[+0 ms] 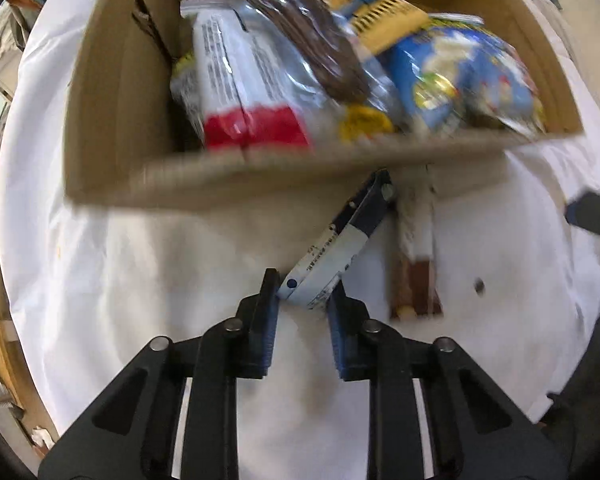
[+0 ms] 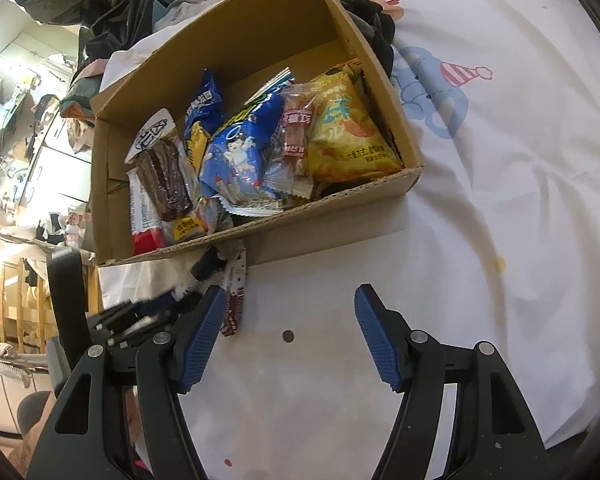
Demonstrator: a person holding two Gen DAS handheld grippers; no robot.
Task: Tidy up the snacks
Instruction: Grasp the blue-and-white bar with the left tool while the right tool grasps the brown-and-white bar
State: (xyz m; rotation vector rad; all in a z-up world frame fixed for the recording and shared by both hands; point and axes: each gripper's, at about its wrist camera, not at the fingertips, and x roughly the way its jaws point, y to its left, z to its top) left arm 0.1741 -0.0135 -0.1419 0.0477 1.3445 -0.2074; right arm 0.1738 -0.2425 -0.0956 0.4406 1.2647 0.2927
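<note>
A cardboard box (image 1: pixel 112 120) (image 2: pixel 112 184) holds several snack packets. My left gripper (image 1: pixel 304 304) is shut on the near end of a long white and dark blue snack bar (image 1: pixel 340 240). The bar points up toward the box's front wall. A brown and white wrapped bar (image 1: pixel 416 272) (image 2: pixel 235 292) lies on the white cloth just right of it, against the box. My right gripper (image 2: pixel 290 320) is open and empty over the cloth, in front of the box. The left gripper (image 2: pixel 140 320) shows blurred at its left.
The box sits on a white printed cloth (image 2: pixel 500 200). Inside are a blue bag (image 2: pixel 240 152), a yellow chip bag (image 2: pixel 348 140) and a brown bar in a clear wrapper (image 2: pixel 164 176). Dark clothing (image 2: pixel 376 24) lies behind the box. Room clutter lies beyond the left edge.
</note>
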